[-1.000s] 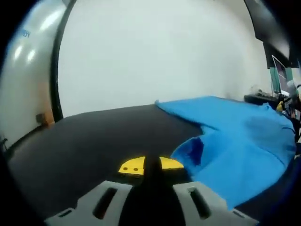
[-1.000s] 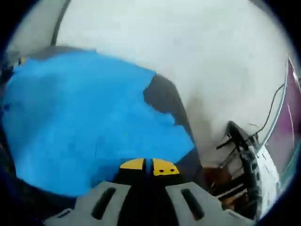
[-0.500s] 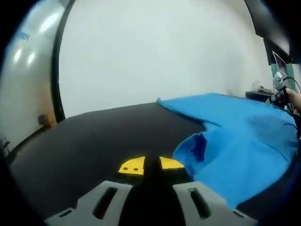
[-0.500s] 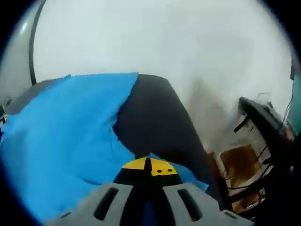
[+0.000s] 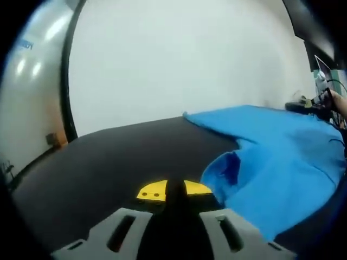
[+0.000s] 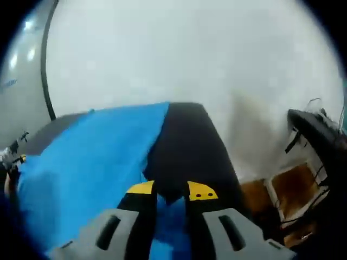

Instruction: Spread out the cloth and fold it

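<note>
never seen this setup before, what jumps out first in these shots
The bright blue cloth grabs the eye, lying rumpled across the black table to the right of the left gripper. In the right gripper view, the right gripper has its yellow-tipped fingers parted over the cloth's edge.

You had soft, matt blue cloth [image 5: 282, 157] on a smooth, matt black table [image 5: 108, 162]; the wall [image 5: 179, 59] looked smooth.

We see a lab or office workroom: bare white wall [image 5: 179, 59], black table [image 5: 108, 162], a dark desk [image 6: 320, 135] trailing cables [image 6: 295, 142], brown cardboard box [image 6: 282, 187] on the floor.
</note>
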Demonstrator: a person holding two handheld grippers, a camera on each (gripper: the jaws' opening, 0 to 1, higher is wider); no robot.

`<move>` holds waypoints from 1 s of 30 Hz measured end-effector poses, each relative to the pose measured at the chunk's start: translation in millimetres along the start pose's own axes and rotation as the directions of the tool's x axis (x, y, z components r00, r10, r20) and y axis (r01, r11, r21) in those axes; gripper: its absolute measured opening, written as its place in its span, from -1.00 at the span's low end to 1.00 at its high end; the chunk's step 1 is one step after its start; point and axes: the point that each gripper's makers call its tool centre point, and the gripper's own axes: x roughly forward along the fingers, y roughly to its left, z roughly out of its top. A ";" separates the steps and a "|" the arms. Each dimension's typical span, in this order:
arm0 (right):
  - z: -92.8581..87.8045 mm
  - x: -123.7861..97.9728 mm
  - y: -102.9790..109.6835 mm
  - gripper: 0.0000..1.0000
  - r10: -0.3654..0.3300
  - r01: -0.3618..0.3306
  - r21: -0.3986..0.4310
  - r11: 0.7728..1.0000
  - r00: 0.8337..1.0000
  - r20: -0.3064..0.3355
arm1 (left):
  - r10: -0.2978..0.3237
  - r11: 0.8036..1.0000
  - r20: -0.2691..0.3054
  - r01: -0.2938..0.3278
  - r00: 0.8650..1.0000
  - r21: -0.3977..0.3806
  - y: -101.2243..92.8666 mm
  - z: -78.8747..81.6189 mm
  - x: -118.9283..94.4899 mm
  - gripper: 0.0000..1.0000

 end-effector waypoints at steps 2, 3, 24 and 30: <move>-22.4 4.3 -4.8 -0.65 -0.040 0.035 -0.052 0.998 0.995 -0.091 | 0.002 1.000 0.001 -0.002 1.000 -0.001 0.5 0.1 -0.2 -0.81; -36.1 6.9 -8.5 -0.64 -0.063 0.051 -0.088 0.995 0.987 -0.148 | 0.002 1.000 -0.002 -0.002 1.000 0.001 0.7 -0.3 -0.1 -0.81; 26.4 57.9 -25.1 -0.86 -0.084 0.092 -0.112 0.989 0.994 0.066 | 0.022 1.000 -0.013 -0.022 1.000 0.013 3.0 -2.6 0.3 -0.81; 104.3 -30.0 -36.9 -0.65 -0.236 0.298 -0.106 0.949 0.890 0.390 | 0.021 0.999 -0.024 -0.020 1.000 0.030 1.4 -4.3 1.0 -0.81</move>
